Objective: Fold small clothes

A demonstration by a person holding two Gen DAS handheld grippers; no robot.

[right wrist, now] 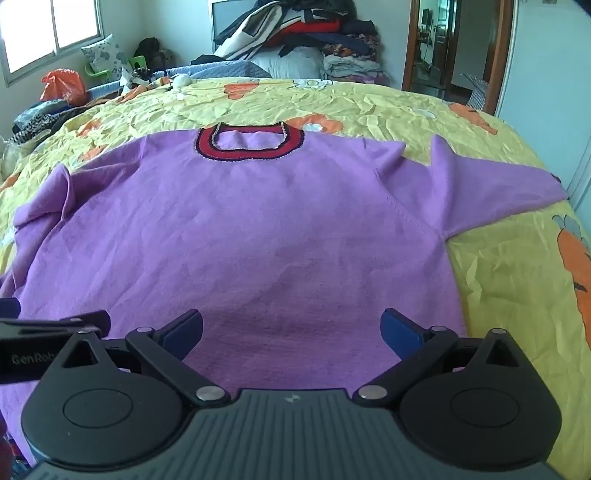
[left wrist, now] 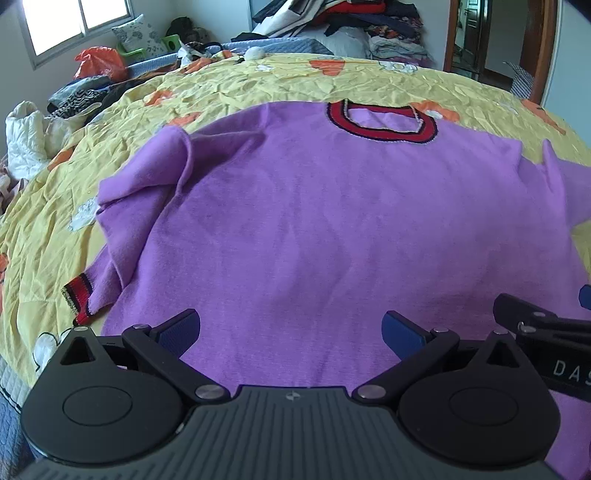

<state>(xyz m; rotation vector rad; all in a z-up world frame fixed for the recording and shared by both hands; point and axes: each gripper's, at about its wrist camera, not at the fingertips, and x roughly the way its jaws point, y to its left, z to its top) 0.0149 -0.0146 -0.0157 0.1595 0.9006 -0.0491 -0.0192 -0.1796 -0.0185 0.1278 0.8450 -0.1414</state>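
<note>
Purple knit sweater (left wrist: 325,229) with a red-and-black ribbed collar (left wrist: 384,122), spread flat, front side down or up not clear, on a crumpled yellow bedsheet printed with orange carrots (left wrist: 55,229). Collar at the far end, hem at the near end under both tools. Sleeve on the view's left bunched and folded back over itself, its red-and-black striped cuff (left wrist: 79,295) lying on the sheet beside the body. Other sleeve (right wrist: 491,188) stretched out sideways toward the bed's edge.

Left gripper (left wrist: 291,328) poised over the near hem, blue-padded fingers (left wrist: 179,330) spread wide, nothing between them. Right gripper (right wrist: 291,330) just beside it, likewise spread wide and empty, angled down at the same hem area; whether either touches the fabric cannot be told.

Beyond the sheet: heap of folded and loose clothes (right wrist: 306,33) at the headboard, orange plastic bag (left wrist: 99,61) near the window (left wrist: 74,26), wooden door frame (right wrist: 502,55) at the far right.
</note>
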